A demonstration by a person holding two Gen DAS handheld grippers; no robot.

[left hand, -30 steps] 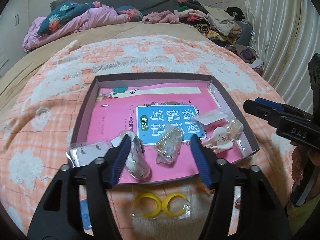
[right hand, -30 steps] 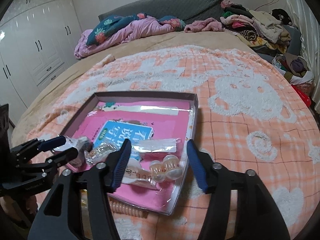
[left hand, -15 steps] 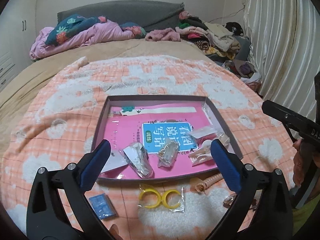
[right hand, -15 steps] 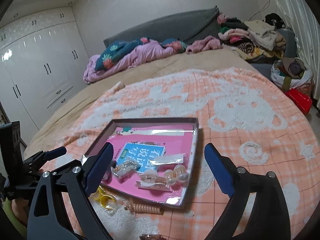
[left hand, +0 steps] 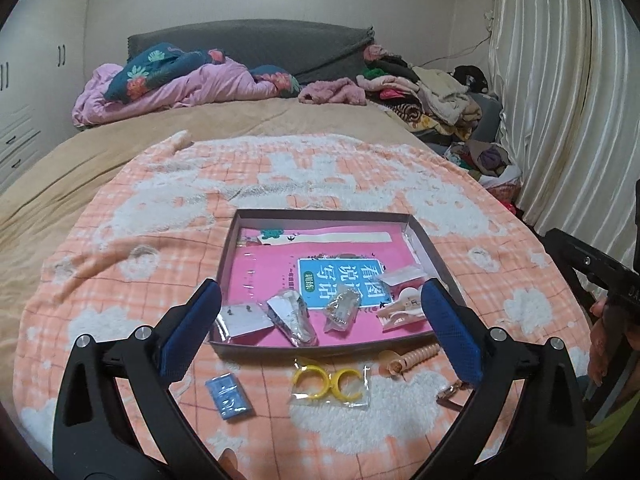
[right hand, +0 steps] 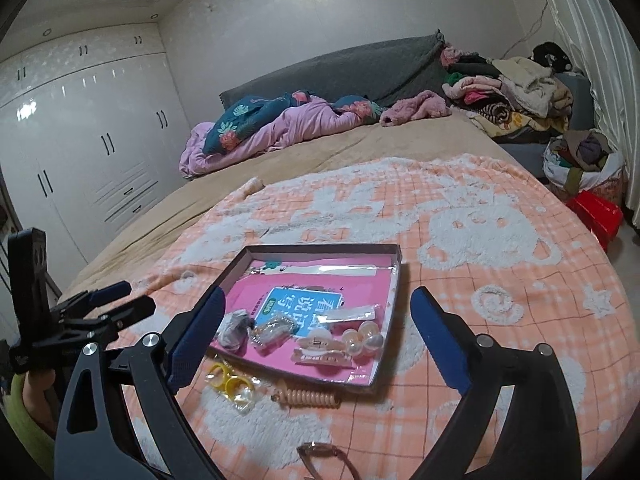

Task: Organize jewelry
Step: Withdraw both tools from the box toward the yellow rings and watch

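A shallow dark box with a pink lining lies on the orange blanket and holds several bagged jewelry pieces and a hair claw. It also shows in the right wrist view. In front of it lie a bagged pair of yellow rings, a small blue packet, a peach coil hair tie and a metal clasp. My left gripper is open and empty, raised above the box's near edge. My right gripper is open and empty, raised above the box. A thin bracelet lies near it.
The orange and white blanket covers a wide bed. Quilts and pillows are piled at the headboard and clothes at the far right. A curtain hangs on the right. White wardrobes stand on the left.
Both grippers have opened wide and pulled back and up from the box. More of the blanket and the loose pieces in front of the box have come into view.
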